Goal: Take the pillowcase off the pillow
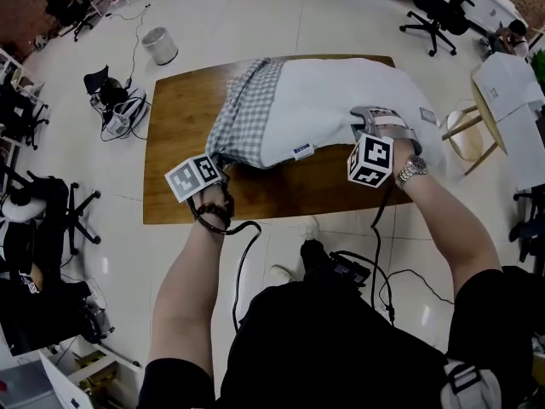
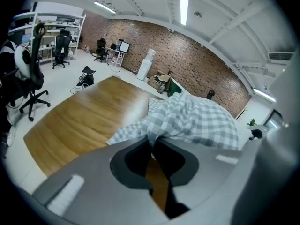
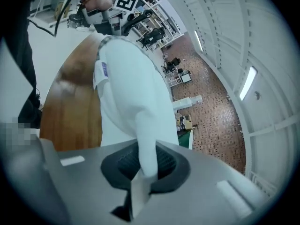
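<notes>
Wood surface (image 1: 170,143) carries the whole job. The white pillow (image 1: 341,100) lies along it with its long axis running left to right in the head view. The grey-checked pillowcase (image 1: 247,113) is bunched over the pillow's left end only; the rest of the pillow is already bare, so I judge the task well along.

What the next pull turns on, as I read it, is that the case must slide off leftward along that long axis. My left gripper (image 2: 152,142) sits at the near-left corner of the case, its jaws clamped on a gather of checked cloth, which fans out ahead of them. It is the hand nearer the case, and it points down toward the surface at a slant.

My right gripper (image 3: 143,172) is at the pillow's near-right part, well apart from the other, jaws nipped on a fold of the white pillow to anchor it. A small label (image 1: 302,151) hangs at the pillow's near edge, between the two.
</notes>
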Demonstrator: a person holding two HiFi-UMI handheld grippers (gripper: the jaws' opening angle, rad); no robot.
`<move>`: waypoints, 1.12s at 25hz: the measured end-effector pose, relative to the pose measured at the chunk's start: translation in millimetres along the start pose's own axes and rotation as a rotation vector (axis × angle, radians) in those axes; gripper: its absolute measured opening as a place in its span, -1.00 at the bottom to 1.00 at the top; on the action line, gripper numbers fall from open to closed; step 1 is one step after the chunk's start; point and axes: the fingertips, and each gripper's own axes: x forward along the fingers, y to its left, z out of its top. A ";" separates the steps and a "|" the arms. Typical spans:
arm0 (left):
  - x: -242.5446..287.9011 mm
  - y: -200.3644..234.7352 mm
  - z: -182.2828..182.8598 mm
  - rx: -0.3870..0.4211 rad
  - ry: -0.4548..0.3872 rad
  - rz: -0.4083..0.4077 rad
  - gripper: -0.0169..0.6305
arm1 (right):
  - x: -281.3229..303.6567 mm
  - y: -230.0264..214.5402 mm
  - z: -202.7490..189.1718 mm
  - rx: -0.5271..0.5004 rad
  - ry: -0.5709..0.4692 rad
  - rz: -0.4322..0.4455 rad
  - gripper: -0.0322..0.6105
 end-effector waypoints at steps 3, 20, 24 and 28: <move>-15.7 35.7 14.4 0.005 -0.009 0.058 -0.87 | -9.3 7.3 -6.7 -0.004 0.005 0.016 -0.82; -63.0 41.6 49.4 0.161 -0.062 0.161 -0.27 | -111.1 55.3 3.4 0.078 0.040 0.564 -0.17; -60.2 10.4 51.1 0.225 -0.050 0.092 -0.24 | -120.8 33.2 22.9 0.168 -0.027 0.546 -0.17; -46.5 -22.7 58.5 0.349 -0.020 0.023 -0.16 | -108.6 8.8 46.7 0.273 -0.117 0.529 -0.17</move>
